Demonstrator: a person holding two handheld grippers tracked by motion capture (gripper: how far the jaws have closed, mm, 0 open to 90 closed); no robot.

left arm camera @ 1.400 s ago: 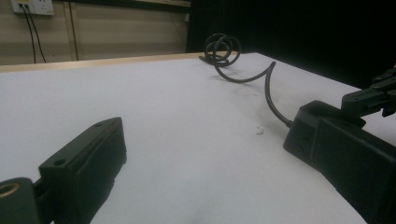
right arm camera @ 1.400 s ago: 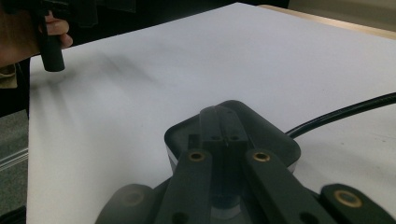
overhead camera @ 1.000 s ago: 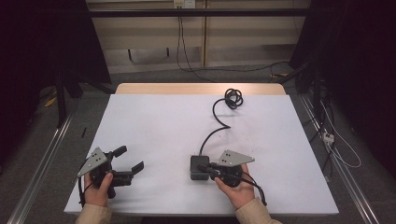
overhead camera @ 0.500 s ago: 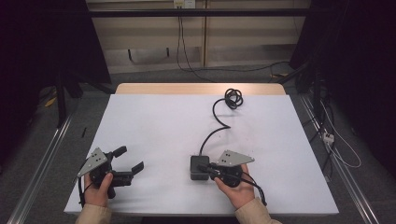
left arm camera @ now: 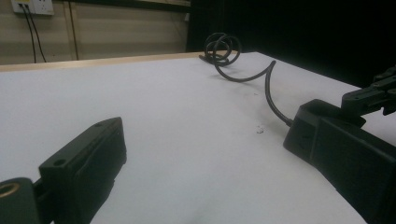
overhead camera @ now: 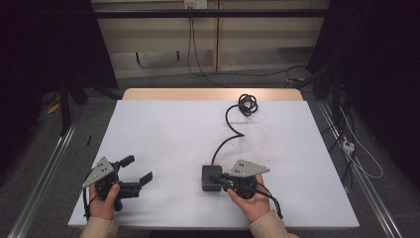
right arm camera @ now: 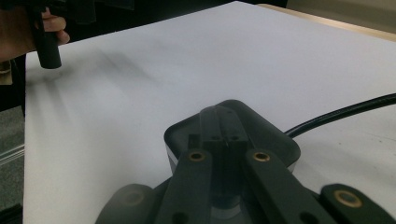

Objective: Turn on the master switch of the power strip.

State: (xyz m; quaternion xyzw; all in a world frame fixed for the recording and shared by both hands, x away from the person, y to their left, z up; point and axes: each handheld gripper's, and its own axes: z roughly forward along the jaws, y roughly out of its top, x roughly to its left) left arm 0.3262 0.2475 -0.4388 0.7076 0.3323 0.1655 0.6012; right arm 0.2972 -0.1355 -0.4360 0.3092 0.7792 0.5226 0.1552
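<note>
No legible text or labels

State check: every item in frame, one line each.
Black square power adapter block: flat on the white table, cable attached.
Black cable: runs from the block to a loose coil at the table's far edge.
Left hand-held gripper: jaws open, nothing between them, low over the table.
Right hand-held gripper: jaws shut together, tips lying on top of the block.
</note>
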